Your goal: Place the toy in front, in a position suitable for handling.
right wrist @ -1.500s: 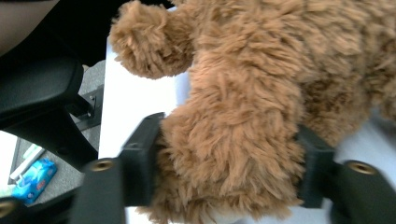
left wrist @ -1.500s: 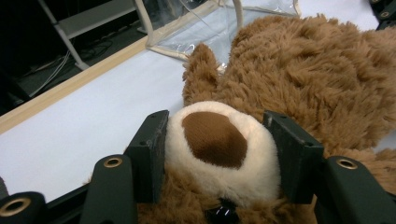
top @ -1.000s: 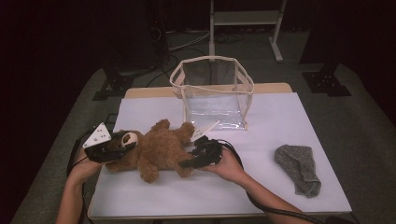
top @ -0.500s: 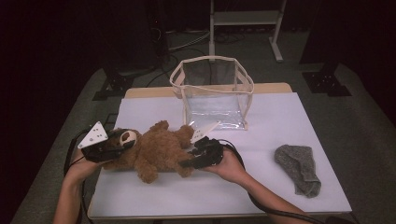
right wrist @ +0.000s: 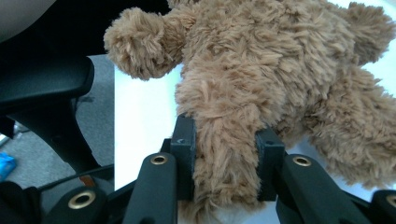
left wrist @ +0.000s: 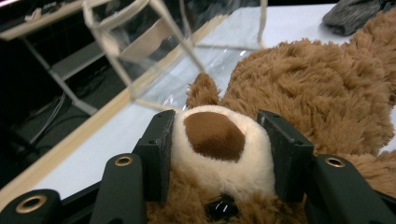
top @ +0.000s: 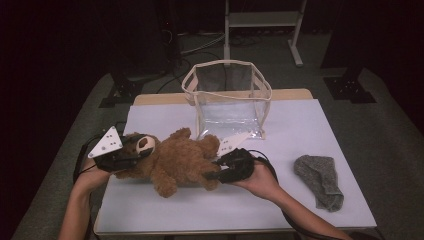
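So you've got the teddy bear (top: 175,162) lifted a bit vs a sec ago: it was flat on the white counter (top: 300,130), and now both ends have come up w/ your hands, head tipped toward the bag side. Going left to right: your left tool (top: 131,152) is clamped on the bear's muzzle (left wrist: 219,144), pads squeezing the cream snout from both sides w/ the brown nose patch right between them, and that grip hasn't budged. Mid-counter, the bear hangs stretched sideways between your two hands, body sagging some, just in front of the clear bag (top: 227,100), which stands upright w/ its top open at the back. Your right tool (top: 216,172) is closed on a leg (right wrist: 224,154); its jaws have just been closing a bit more, fur bunched between the pads. Far right there's a grey sock (top: 320,180), well apart and untouched. Imo this means the pickup is done and the carry is starting, prob headed for the bag's open top, so you'll need more height to clear the rim. Looks-wise the bear is shaggy, mid-brown, soft and floppy, so expect it to droop btw the grips; the snout hold looks solid, the leg hold is mostly fluff, so watch that one.
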Demonstrator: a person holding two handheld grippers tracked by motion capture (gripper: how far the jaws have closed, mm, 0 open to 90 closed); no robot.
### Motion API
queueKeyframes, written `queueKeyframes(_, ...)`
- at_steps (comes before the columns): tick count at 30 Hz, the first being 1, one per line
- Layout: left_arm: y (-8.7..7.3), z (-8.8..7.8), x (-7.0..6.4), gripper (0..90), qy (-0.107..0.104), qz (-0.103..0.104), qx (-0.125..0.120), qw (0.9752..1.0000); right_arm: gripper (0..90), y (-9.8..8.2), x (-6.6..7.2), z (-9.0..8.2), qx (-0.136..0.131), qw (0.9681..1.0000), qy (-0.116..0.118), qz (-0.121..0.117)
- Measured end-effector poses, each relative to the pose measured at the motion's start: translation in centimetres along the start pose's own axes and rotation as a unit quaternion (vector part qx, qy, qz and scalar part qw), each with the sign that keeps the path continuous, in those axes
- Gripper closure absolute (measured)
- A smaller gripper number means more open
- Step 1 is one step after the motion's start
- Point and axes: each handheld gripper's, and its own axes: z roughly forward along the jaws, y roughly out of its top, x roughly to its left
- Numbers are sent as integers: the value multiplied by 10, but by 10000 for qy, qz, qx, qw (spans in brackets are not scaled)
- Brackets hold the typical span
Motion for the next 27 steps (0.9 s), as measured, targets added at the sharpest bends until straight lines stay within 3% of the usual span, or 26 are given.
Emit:
queueKeyframes(4,18,15,-9,489,-145,130,-69,9998,672,-7,5,-27,6,9998,-202,-74)
queueKeyframes(5,27,24,-14,489,-209,149,-107,9996,671,-12,7,-41,8,9994,-320,-99)
queueKeyframes(6,27,24,-14,489,-209,149,-107,9996,671,-12,7,-41,8,9994,-320,-99)
queueKeyframes(8,41,43,-24,489,-296,195,-174,9992,671,-22,8,-65,-5,9986,-513,-93)
queueKeyframes(9,41,43,-24,489,-296,195,-174,9992,671,-22,8,-65,-5,9986,-513,-93)
queueKeyframes(10,50,58,-32,489,-366,223,-207,9989,671,-32,7,-81,4,9977,-670,-73)
queueKeyframes(12,54,66,-36,488,-412,251,-209,9986,671,-36,7,-87,9,9974,-722,-41)
queueKeyframes(13,61,82,-45,488,-512,287,-235,9980,671,-49,6,-103,65,9960,-890,18)
queueKeyframes(15,65,99,-55,488,-639,264,-226,9974,671,-60,6,-115,108,9950,-988,72)
queueKeyframes(16,65,99,-55,488,-639,264,-226,9974,671,-60,6,-115,108,9950,-988,72)
queueKeyframes(17,66,109,-62,487,-732,266,-181,9968,670,-77,5,-127,166,9939,-1081,152)
queueKeyframes(18,66,115,-66,487,-785,263,-167,9964,670,-77,5,-127,166,9939,-1081,152)
queueKeyframes(19,63,130,-77,487,-929,153,-142,9955,670,-94,5,-135,217,9932,-1115,258)
queueKeyframes(21,57,143,-87,483,-1066,125,-25,9942,669,-109,5,-138,257,9928,-1104,382)
queueKeyframes(23,53,149,-92,475,-1147,90,47,9933,668,-127,5,-138,299,9921,-1107,512)
queueKeyframes(24,49,154,-97,475,-1223,49,114,9924,668,-127,5,-138,299,9921,-1107,512)
queueKeyframes(25,43,155,-101,468,-1290,-83,66,9916,658,-143,5,-138,267,9913,-1105,659)
queueKeyframes(27,41,150,-103,465,-1260,-131,90,9919,620,-152,6,-137,177,9914,-1047,760)
